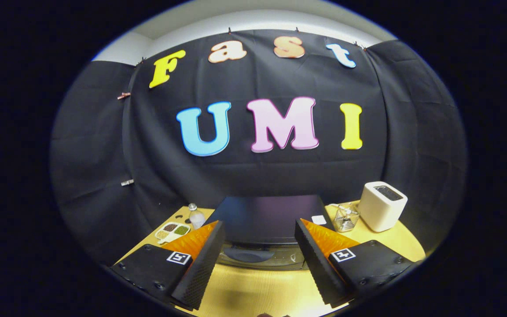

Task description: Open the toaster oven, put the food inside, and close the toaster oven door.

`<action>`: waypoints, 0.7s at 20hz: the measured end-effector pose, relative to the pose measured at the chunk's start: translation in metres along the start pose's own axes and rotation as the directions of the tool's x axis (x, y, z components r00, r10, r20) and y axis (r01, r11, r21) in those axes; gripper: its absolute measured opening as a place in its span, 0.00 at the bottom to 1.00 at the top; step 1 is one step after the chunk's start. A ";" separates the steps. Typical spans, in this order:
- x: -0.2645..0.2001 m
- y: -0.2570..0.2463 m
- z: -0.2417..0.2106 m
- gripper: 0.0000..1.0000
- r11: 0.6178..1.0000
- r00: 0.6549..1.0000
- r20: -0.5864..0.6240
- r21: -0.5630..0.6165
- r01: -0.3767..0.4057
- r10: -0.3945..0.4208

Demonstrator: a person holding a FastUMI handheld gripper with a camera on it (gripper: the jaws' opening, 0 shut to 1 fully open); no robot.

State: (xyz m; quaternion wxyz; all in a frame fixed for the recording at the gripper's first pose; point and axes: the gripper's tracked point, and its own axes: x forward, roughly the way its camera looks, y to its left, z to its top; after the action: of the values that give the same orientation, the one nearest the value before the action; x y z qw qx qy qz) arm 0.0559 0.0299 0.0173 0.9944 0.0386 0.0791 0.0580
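A black toaster oven (pixel 266 218) stands on the yellow wooden table (pixel 258 290), seen from above and in front. Its flat dark top faces me, and its glass door (pixel 258 256) shows low between my fingers, apparently closed. My gripper (pixel 260 264) hovers above the table just in front of the oven, its fingers spread wide apart with nothing between them. A small divided white dish (pixel 173 230) with brown and green food in its compartments lies on the table left of the oven, beyond my left finger.
A small clear bottle (pixel 196 215) stands beside the dish. Right of the oven are a clear glass jar (pixel 346 218) and a white slot toaster (pixel 382 205). Black cloth walls close off the back and sides of the table.
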 end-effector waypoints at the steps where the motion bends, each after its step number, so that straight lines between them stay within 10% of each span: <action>1: -0.011 -0.008 0.008 0.99 1.000 0.999 0.028 -0.012 0.020 -0.019; 14: -0.096 -0.065 0.023 0.99 0.988 0.983 0.102 -0.021 0.155 -0.152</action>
State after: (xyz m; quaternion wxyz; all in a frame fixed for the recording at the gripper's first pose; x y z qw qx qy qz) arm -0.0274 -0.0476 0.0487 0.9991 0.0211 0.0313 -0.0195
